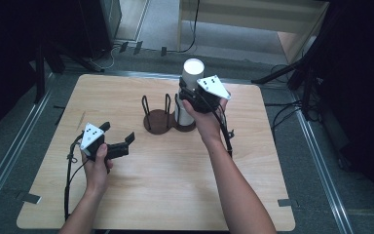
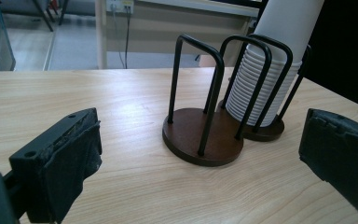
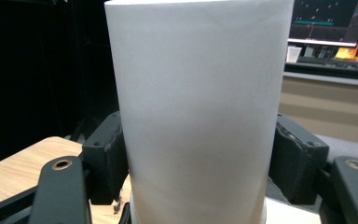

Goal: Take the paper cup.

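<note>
I am working at the wooden table point(image 1: 151, 195), where a tall stack of white paper cups point(image 1: 191, 80) is standing upside down in the right well of a dark two-well wire cup holder point(image 1: 158, 119), nearer the far edge. I am closing my right gripper point(image 1: 193, 100) on the top cup point(image 3: 196, 112), jaws pressing both its sides. I am holding my left gripper point(image 1: 118, 135) wide open, well apart from the holder, toward the left edge.

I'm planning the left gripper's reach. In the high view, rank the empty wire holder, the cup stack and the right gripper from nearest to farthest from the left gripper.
1. Empty wire holder, table centre, nearest the left gripper.
2. Cup stack, in the holder just right of it.
3. Right gripper, jaws around the stack; too close to call against it.
</note>
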Action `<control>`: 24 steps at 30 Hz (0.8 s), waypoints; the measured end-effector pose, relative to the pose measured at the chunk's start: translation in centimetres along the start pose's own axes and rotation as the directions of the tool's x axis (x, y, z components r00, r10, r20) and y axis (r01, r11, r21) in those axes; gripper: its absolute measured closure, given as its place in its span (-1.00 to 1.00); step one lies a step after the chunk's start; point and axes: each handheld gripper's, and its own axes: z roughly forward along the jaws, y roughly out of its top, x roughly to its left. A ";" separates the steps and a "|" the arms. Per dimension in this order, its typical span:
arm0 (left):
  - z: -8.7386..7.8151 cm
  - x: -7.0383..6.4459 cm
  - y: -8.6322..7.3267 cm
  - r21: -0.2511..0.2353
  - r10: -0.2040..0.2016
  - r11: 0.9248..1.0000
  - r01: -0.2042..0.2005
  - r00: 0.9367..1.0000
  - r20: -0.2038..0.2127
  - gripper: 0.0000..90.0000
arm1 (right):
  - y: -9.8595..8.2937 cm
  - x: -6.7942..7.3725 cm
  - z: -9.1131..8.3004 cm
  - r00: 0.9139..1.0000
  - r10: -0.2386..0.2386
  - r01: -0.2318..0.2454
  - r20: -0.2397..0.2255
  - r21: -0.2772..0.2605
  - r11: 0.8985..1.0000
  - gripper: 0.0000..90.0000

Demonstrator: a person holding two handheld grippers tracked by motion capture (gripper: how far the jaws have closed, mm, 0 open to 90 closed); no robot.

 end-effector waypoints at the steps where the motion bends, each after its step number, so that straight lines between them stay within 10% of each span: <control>1: 0.0 0.0 0.0 0.000 0.000 1.000 0.000 1.000 0.000 -1.00 | 0.0 0.0 0.0 1.000 0.000 0.000 0.000 0.000 1.000 -0.34; 24: -0.1 -0.8 0.2 0.004 -0.005 1.000 0.005 1.000 0.030 -1.00 | -2.7 -0.9 -6.7 1.000 0.027 -0.027 -0.005 0.029 0.999 -0.34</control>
